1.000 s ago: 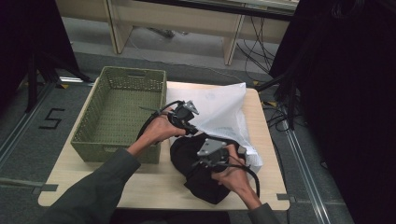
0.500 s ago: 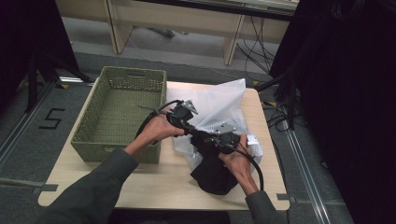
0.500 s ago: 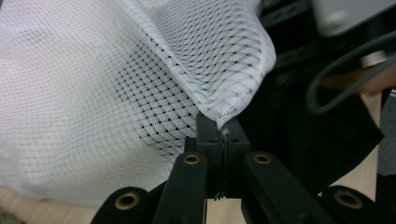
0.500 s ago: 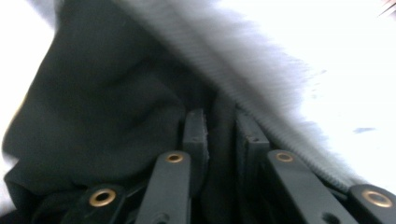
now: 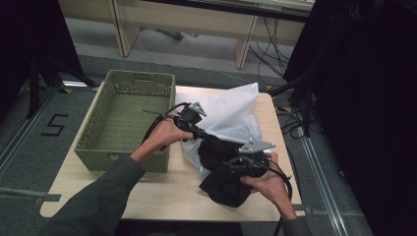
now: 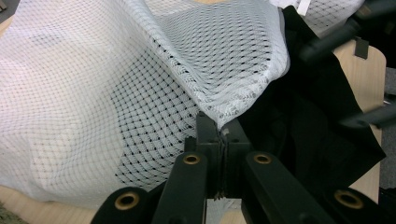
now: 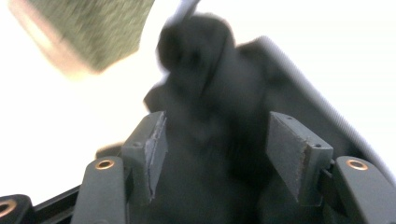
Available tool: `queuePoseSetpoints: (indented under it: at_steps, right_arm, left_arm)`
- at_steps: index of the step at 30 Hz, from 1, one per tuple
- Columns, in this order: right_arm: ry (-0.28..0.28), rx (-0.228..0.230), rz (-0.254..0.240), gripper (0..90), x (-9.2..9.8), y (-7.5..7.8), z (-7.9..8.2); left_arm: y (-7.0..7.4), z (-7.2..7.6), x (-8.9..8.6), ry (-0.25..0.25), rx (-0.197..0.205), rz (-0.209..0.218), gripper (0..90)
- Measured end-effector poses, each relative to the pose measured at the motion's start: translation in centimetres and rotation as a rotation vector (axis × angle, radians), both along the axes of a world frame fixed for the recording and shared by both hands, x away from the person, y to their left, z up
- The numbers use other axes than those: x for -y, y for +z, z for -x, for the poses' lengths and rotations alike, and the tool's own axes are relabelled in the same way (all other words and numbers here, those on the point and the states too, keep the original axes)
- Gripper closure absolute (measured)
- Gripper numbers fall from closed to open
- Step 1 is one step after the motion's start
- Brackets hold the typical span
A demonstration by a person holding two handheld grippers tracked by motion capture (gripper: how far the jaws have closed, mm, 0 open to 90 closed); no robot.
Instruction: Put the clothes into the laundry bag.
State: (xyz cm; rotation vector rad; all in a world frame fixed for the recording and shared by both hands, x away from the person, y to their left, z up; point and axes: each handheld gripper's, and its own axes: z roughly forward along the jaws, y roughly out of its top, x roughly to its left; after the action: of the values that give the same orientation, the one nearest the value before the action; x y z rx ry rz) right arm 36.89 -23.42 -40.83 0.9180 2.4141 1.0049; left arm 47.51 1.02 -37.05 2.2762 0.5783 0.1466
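So the left gripper [image 6: 219, 135] has its jaws pressed together on the edge of the white mesh laundry bag [image 6: 116, 84], pinching a fold of netting right at centre bottom of the left gripper view. From the high view, that bag [image 5: 231, 110] sprawls across the middle of the light wooden table [image 5: 147, 196], just right of the green woven basket [image 5: 125, 123]. The black cloth garment [image 5: 223, 182] sits lower centre, part of it at the bag's mouth. The right gripper [image 7: 219, 149] has just been opening: jaws spread, with blurry black cloth between the pads, which are not squeezing it.
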Motion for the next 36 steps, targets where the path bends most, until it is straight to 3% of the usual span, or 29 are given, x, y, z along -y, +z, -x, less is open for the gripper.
queuePoseSetpoints:
  at_steps: [3,7,10,11,12,13,14,15,16,18,19,20,23,24,25,28,29,30,31,32,34,36]
  right_arm:
    - [0.026,-0.056,0.06,37.3,1.0,-2.5,1.9]
    - [0.02,-0.064,0.051,35.2,1.3,-4.1,2.4]
    - [0.039,-0.116,0.026,32.8,0.7,-5.9,2.3]
    - [0.075,-0.156,0.069,32.1,0.4,-6.4,2.1]
    - [0.081,-0.157,0.09,32.5,-0.1,-7.1,2.2]
    - [0.072,-0.206,0.138,36.6,-0.7,-7.5,2.4]
    - [0.094,-0.187,0.183,50.3,-1.0,-8.1,2.3]
    - [0.132,-0.168,0.224,73.9,-1.3,-8.0,2.4]
    - [0.132,-0.168,0.224,73.9,-1.3,-8.0,2.4]
    - [0.158,-0.169,0.242,85.4,-1.6,-8.0,2.3]
    - [0.165,-0.117,0.236,87.2,-1.6,-8.0,2.1]
    - [0.136,-0.112,0.201,87.7,-1.8,-7.8,2.2]
    - [0.094,-0.072,0.18,88.0,-2.1,-6.5,1.5]
    - [0.083,-0.027,0.163,88.1,-2.3,-5.6,0.2]
    - [0.083,-0.027,0.163,88.1,-2.3,-5.6,0.2]
    - [0.042,0.043,0.151,88.1,-2.9,-4.2,-2.1]
    - [0.007,0.089,0.134,88.2,-3.2,-3.2,-3.9]
    - [0.007,0.089,0.134,88.2,-3.2,-3.2,-3.9]
    - [-0.044,0.084,0.096,88.1,-3.6,-2.8,-4.4]
    - [-0.029,0.113,0.1,88.1,-3.7,-2.4,-5.4]
    - [-0.053,0.129,0.108,88.1,-4.3,-2.2,-6.7]
    - [-0.076,0.15,0.146,87.8,-4.9,-3.3,-8.0]
  left_arm:
    - [0.0,-0.2,0.0,-0.003,-0.001,-0.009,88.5]
    - [0.0,-0.2,0.1,-0.003,-0.002,-0.006,88.5]
    - [0.0,-0.3,0.2,-0.004,-0.001,-0.01,88.5]
    - [0.0,-0.3,0.2,-0.003,0.0,-0.009,88.5]
    - [0.0,-0.2,0.2,-0.006,-0.001,-0.012,88.5]
    - [0.0,-0.2,0.3,-0.002,-0.002,-0.005,88.5]
    - [0.0,-0.1,0.3,-0.002,-0.004,-0.011,88.5]
    - [0.0,-0.1,0.3,-0.002,-0.002,-0.009,88.5]
    - [0.0,-0.1,0.4,-0.005,-0.001,-0.013,88.5]
    - [-0.1,0.0,0.5,-0.01,-0.001,-0.018,88.6]
    - [0.0,0.1,0.5,-0.012,0.001,-0.018,88.6]
    - [0.0,0.1,0.5,-0.019,0.002,-0.018,88.6]
    - [0.5,0.5,0.4,-0.034,0.008,-0.027,88.7]
    - [0.7,0.6,0.4,-0.035,0.011,-0.032,88.7]
    - [0.8,0.7,0.5,-0.035,0.013,-0.032,88.7]
    - [1.1,0.8,0.6,-0.046,0.017,-0.04,88.7]
    - [1.1,0.9,0.6,-0.047,0.012,-0.033,88.7]
    - [1.1,0.9,0.7,-0.051,0.012,-0.03,88.7]
    - [1.2,0.9,0.7,-0.045,0.012,-0.027,88.7]
    - [1.2,0.9,0.7,-0.046,0.015,-0.026,88.8]
    - [1.2,0.8,0.7,-0.042,0.012,-0.023,88.7]
    - [1.1,0.6,0.6,-0.042,0.015,-0.036,88.7]
